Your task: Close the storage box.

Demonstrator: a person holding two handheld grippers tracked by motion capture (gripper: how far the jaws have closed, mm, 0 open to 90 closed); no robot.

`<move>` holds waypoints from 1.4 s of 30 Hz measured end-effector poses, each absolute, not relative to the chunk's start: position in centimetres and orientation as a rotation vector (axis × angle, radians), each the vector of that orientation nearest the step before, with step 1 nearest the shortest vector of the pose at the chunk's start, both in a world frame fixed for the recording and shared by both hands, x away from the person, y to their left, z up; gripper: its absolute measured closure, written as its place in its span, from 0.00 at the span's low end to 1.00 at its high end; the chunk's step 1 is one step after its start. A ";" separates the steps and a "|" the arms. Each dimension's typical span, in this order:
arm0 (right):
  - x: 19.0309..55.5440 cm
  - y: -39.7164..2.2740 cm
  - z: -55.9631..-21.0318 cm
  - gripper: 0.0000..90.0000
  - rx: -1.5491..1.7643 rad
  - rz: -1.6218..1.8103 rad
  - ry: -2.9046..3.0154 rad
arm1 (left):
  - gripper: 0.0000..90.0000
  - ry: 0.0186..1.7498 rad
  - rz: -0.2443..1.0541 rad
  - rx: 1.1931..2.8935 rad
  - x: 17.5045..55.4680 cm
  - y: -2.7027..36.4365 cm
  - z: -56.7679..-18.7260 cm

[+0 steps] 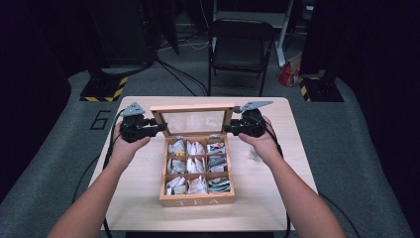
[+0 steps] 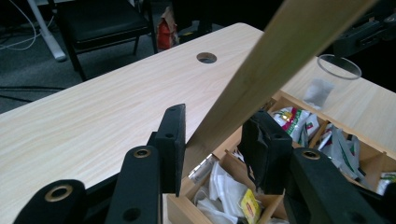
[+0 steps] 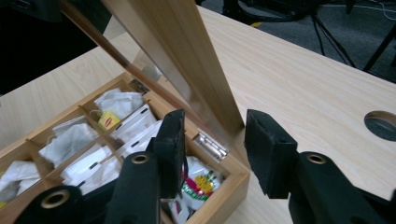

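Nearest the camera, two bare forearms reach in from the near edge of the pale wooden bench (image 1: 138, 198), one on each side of the open wooden tea box with nine compartments of tea bags (image 1: 197, 199). That box sits mid-bench, with bare bench to its left and right. Its glass-paned wooden lid (image 1: 193, 120) stands raised at the far side. The left tongs (image 1: 159, 128) straddle the lid's left edge, one pad on the wood and the other just clear, so not clamped. The right tongs (image 1: 227, 128) stand apart around the lid's right edge without pressing. Both hands are held level, pointing inward. A clear plastic cup (image 2: 339, 66) stands right of the box. Beyond the far edge stands a black folding chair (image 1: 241, 44).
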State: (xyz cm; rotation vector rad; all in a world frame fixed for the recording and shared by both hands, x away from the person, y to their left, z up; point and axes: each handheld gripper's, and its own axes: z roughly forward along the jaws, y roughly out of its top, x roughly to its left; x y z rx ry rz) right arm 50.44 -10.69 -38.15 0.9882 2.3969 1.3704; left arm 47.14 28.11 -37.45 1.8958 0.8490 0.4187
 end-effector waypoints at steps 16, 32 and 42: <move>45.2 -11.8 -37.8 0.55 0.915 1.438 2.382 | 0.59 0.774 0.465 1.929 43.9 27.6 -38.7; 41.9 -12.0 -36.0 0.56 0.838 1.486 2.369 | 0.50 0.726 0.462 1.941 42.3 27.7 -39.6; 40.9 -12.1 -36.7 0.56 0.835 1.471 2.375 | 0.53 0.758 0.412 1.927 40.4 28.8 -39.5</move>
